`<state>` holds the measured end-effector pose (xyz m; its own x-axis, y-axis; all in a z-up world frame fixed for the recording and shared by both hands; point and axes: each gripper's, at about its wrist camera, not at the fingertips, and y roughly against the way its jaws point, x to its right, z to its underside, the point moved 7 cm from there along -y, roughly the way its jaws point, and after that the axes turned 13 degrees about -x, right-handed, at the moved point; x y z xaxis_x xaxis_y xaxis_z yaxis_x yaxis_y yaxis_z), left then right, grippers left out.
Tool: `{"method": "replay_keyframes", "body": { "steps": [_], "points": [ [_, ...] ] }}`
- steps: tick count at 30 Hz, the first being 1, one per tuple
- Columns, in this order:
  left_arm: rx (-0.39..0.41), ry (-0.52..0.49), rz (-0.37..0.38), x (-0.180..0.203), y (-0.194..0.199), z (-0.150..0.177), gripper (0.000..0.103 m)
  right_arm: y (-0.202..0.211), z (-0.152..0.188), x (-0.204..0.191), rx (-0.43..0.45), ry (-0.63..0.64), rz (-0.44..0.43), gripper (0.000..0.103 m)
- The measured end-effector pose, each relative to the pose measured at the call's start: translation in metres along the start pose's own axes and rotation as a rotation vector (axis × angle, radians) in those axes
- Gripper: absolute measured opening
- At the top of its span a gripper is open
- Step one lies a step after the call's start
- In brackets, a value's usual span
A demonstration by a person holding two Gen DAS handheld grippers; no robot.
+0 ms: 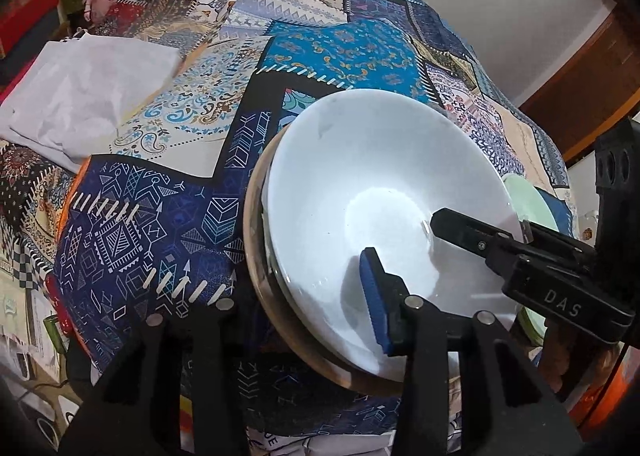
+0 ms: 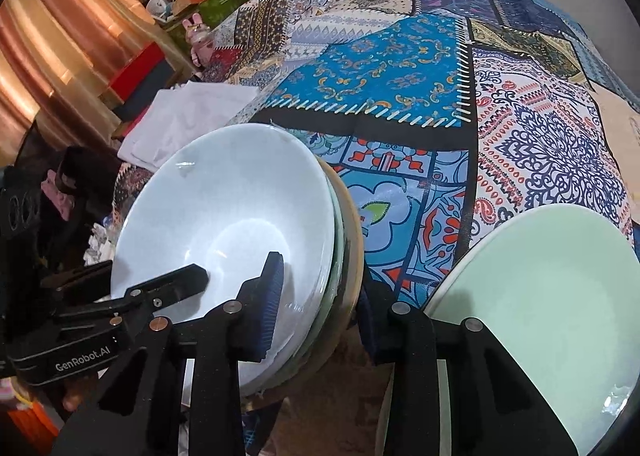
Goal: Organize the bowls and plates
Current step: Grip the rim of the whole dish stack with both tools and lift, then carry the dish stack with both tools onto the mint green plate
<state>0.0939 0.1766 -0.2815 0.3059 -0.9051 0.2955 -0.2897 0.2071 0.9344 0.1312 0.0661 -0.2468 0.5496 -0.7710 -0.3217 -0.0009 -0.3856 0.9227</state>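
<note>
A white bowl (image 1: 360, 183) tops a stack of plates with a tan rim (image 1: 256, 256) on the patchwork cloth; the bowl also shows in the right wrist view (image 2: 224, 207). My left gripper (image 1: 304, 288) is open, its right finger (image 1: 376, 296) over the bowl's inside, its left finger off the stack's left side. My right gripper (image 2: 320, 296) is open, its left finger (image 2: 268, 296) inside the white bowl, its right finger beside a pale green plate (image 2: 540, 296). The right gripper's finger (image 1: 460, 232) reaches into the bowl in the left wrist view. The green plate (image 1: 528, 203) peeks behind it.
A crumpled white cloth (image 1: 80, 95) lies at the left of the bed-like surface, also in the right wrist view (image 2: 188, 115). Boxes and a pink toy rabbit (image 2: 196, 35) stand at the far left. A copper curtain (image 2: 52, 55) hangs beyond.
</note>
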Motion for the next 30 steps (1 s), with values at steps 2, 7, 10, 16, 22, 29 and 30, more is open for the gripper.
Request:
{"method": "replay_keyframes", "body": {
  "steps": [2,7,10,16,22,29,30],
  "points": [
    [0.002,0.005,-0.003,0.000,0.002,-0.001,0.042,0.002,-0.001,-0.001,0.007,-0.005,-0.006,0.031],
    [0.025,0.000,-0.025,0.001,0.012,-0.004,0.042,0.006,-0.005,-0.003,0.024,-0.002,-0.012,0.030],
    [0.032,-0.001,-0.018,0.003,0.017,-0.007,0.042,0.014,-0.007,-0.004,0.046,-0.001,-0.012,0.030],
    [0.057,-0.023,-0.022,0.016,0.029,-0.012,0.042,0.030,-0.009,-0.001,0.081,-0.008,-0.014,0.030],
    [0.068,-0.055,-0.014,0.034,0.038,-0.016,0.042,0.048,-0.009,0.007,0.117,-0.022,-0.011,0.030],
    [0.072,-0.101,-0.012,0.061,0.045,-0.016,0.042,0.069,-0.002,0.022,0.151,-0.046,-0.002,0.030],
    [0.072,-0.105,-0.010,0.064,0.045,-0.016,0.042,0.072,-0.001,0.024,0.157,-0.050,-0.001,0.030]
  ]
}}
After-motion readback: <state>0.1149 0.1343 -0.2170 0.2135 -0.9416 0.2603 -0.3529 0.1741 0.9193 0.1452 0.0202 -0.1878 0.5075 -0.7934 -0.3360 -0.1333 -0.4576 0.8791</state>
